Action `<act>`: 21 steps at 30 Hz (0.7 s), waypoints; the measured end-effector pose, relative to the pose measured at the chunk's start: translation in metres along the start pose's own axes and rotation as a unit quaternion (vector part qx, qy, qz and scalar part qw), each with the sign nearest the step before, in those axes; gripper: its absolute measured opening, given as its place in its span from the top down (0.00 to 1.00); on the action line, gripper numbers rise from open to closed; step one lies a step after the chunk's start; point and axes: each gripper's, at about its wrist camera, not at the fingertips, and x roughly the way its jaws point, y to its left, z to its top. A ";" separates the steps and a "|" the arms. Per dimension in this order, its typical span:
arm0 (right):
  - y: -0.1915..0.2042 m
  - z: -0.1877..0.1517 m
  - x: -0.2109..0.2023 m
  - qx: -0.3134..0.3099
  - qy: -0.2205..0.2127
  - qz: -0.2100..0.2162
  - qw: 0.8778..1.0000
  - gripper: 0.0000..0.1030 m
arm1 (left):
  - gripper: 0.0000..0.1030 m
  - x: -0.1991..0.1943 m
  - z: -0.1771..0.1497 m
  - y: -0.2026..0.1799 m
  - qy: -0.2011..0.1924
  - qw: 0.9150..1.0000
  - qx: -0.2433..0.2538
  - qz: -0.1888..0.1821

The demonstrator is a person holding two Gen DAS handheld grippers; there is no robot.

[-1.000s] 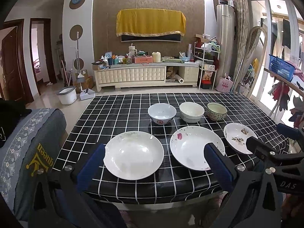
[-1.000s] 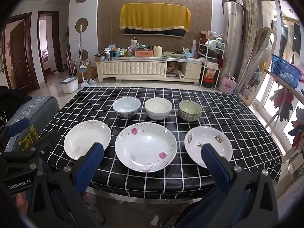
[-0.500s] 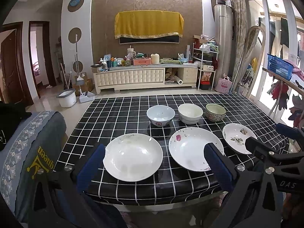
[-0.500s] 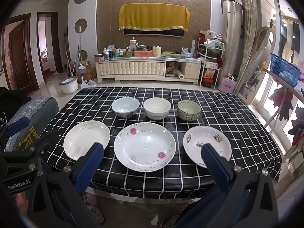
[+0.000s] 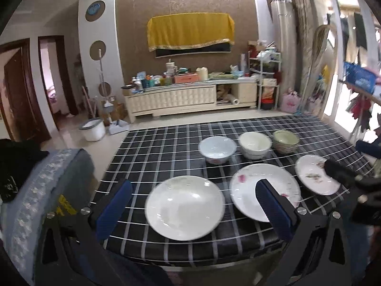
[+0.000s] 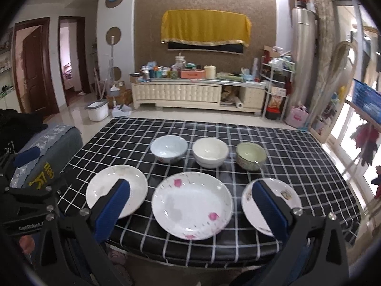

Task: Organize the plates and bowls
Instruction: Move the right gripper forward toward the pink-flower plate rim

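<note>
Both hand-held grippers gape empty; only the right view shows the flowered plate (image 6: 271,203) unobstructed.

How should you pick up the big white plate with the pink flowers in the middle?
Grip the large white plate with pink petals by its near rim, coming in low from the table's front edge. It lies flat, so only the raised rim gives the open right tool something to pinch, one finger above and one below. The near rim sits close to the black checked tablecloth's edge, with nothing in the way.
</note>
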 end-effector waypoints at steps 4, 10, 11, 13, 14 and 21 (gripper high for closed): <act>0.017 0.005 0.030 -0.017 0.029 0.011 0.999 0.00 | 0.00 0.025 0.005 0.023 0.035 0.999 -0.024 -0.001; 0.037 0.010 0.071 -0.025 0.058 0.048 0.997 0.00 | 0.00 0.053 0.005 0.051 0.062 0.996 -0.053 0.024; 0.041 0.010 0.079 -0.026 0.063 0.053 0.996 0.00 | 0.00 0.059 0.003 0.055 0.068 0.996 -0.058 0.025; 0.047 0.010 0.093 -0.030 0.073 0.063 0.995 0.00 | 0.00 0.073 -0.002 0.066 0.088 0.993 -0.074 0.020; 0.051 0.009 0.102 -0.034 0.080 0.069 0.994 0.00 | 0.00 0.078 -0.004 0.070 0.096 0.992 -0.081 0.017; 0.064 0.001 0.144 -0.025 0.117 0.101 0.988 0.01 | 0.00 0.120 -0.025 0.097 0.148 0.982 -0.120 0.010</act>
